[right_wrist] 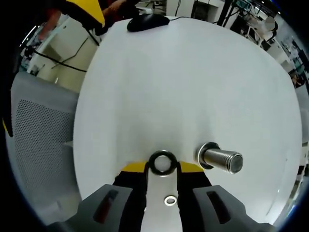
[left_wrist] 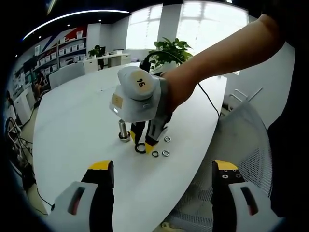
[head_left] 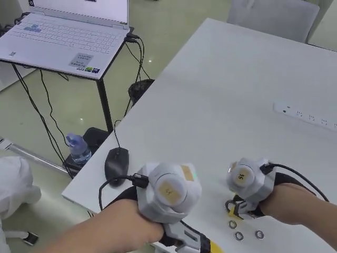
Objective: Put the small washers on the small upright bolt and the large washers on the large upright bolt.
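My right gripper [right_wrist: 162,167] is shut on a large dark washer [right_wrist: 162,163], held at its yellow tips just above the white table [head_left: 221,105]. A thick steel upright bolt [right_wrist: 219,159] stands close to the right of that washer. In the left gripper view the same bolt [left_wrist: 124,130] rises just left of the right gripper [left_wrist: 142,144] and its washer [left_wrist: 140,148]. Three small washers [left_wrist: 165,153] lie on the table beside those tips; in the head view they [head_left: 239,235] lie near the front edge. My left gripper [left_wrist: 162,169] is open and holds nothing, a short way back from them.
A black mouse [head_left: 116,163] sits near the table's left edge. A white power strip [head_left: 305,116] lies at the far right. Off the table stand a laptop on a stand [head_left: 63,31] and a water bottle [head_left: 79,147]. A grey mesh chair [left_wrist: 241,145] is beside the table.
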Demonstrator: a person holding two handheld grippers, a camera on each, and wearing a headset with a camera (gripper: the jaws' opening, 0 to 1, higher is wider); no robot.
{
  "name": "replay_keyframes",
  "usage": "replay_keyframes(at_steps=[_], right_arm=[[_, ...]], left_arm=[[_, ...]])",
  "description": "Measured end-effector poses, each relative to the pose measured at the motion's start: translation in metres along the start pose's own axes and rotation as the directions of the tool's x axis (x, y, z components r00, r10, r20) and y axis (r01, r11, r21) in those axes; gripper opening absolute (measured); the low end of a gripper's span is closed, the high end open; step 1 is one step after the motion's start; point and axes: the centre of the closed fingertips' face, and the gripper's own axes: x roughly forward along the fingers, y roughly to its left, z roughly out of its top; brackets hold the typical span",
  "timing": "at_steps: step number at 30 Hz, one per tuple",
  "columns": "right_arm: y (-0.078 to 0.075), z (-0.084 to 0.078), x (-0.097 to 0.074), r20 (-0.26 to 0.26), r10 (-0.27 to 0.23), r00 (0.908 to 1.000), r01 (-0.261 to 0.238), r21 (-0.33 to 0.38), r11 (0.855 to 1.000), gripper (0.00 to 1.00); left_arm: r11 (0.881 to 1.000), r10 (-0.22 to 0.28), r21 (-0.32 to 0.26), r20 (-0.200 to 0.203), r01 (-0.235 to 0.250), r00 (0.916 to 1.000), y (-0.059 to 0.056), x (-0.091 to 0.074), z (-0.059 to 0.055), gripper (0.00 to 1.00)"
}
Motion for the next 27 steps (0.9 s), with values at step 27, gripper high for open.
replay_keyframes(at_steps=[27], right_arm=[[-0.007,-0.031,-0.031,-0.039,0.029,0.9988,-0.027,0.049,0.998,0.20]], left_arm=[[0.998,0.043,-0.041,0.008,-0.043,0.9990,0.001,-0.005,-0.008,0.83]])
